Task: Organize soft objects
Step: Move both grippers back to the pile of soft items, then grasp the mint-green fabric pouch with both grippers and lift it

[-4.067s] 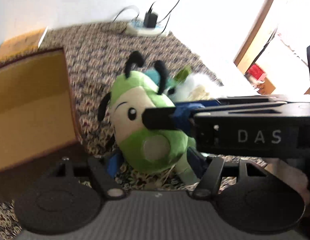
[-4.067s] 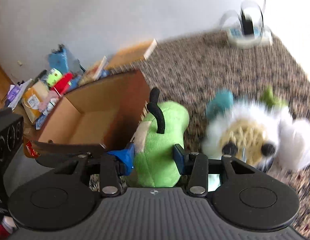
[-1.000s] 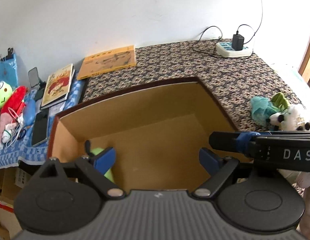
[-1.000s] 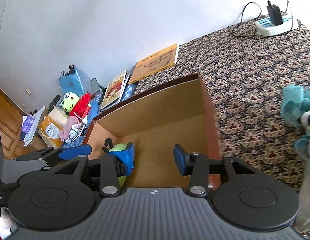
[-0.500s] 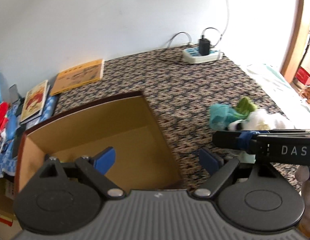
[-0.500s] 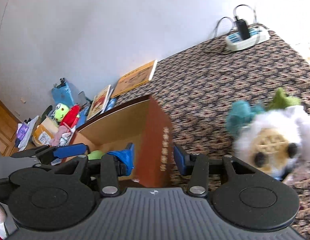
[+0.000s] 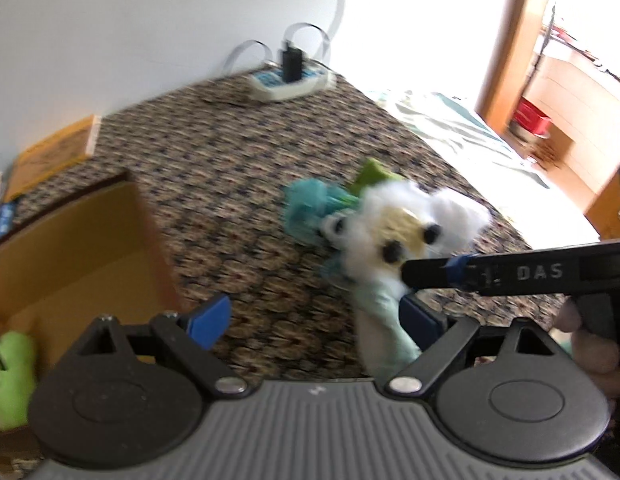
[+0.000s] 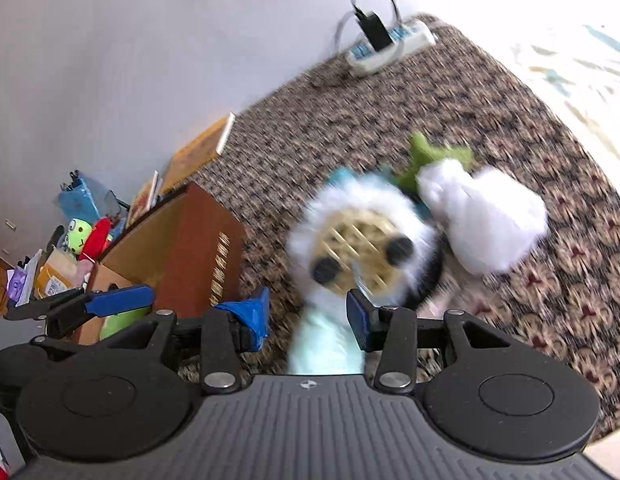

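A fluffy white plush toy (image 7: 406,228) with a waffle-like face, teal and green bits and a pale mint body lies on the patterned cloth. My left gripper (image 7: 314,320) is open just short of it, with the mint body beside its right pad. My right gripper (image 8: 306,316) is open too, and the plush toy (image 8: 362,240) has its mint body between the pads. One of the right gripper's fingers (image 7: 430,270) crosses the toy's face. A green plush (image 7: 10,364) lies inside the cardboard box (image 7: 70,248) on the left.
A power strip (image 7: 288,80) with a charger sits at the far edge by the wall. Books (image 8: 198,152) lie behind the box (image 8: 182,252). A heap of toys and bags (image 8: 78,232) is far left. A hand (image 7: 590,344) holds the right gripper. A bright doorway stands at the right.
Both grippers have swung right, from over the open box to the white plush toy. The green plush, held four seconds ago, now lies in the box.
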Tool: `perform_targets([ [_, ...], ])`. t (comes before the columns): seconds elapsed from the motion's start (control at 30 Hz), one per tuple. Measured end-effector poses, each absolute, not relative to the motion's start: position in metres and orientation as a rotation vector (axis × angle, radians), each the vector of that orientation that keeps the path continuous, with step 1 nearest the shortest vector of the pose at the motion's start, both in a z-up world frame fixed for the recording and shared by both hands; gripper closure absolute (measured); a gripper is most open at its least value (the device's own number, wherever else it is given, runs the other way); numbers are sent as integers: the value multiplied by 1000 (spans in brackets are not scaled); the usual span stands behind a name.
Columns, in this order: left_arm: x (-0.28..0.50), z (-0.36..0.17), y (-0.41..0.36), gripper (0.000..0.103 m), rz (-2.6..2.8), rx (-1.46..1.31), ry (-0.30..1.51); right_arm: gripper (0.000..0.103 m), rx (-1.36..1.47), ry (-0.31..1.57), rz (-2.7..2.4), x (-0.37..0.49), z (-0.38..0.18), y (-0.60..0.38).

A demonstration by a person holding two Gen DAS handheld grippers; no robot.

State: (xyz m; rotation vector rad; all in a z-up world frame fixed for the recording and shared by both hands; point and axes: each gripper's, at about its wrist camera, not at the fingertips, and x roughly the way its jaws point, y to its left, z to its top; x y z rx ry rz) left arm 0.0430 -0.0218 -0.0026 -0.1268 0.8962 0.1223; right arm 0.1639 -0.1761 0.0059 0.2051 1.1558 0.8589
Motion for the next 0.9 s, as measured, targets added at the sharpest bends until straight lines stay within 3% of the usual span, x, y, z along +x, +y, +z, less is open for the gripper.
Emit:
perform_targets([
  [0.3,62,-44,-27,16,16,-285,984,75,214,1243,855,165,-12,-181],
  [0.43,69,-58,-29,44,-14,-326,1021,75,211,1275,865,165,-19,-175],
  [0.6,72,-70,-28,60,-17,-353,1055,77,197,1301,866,166,-28,-168],
  [0.73,72,-77,-27,83,-28,-370,1058,82,195,1336,859,165,-37,-165],
  [0.9,68,-76,-28,90,-52,-369,1038,95,225,1342,904,164,-40,-166],
])
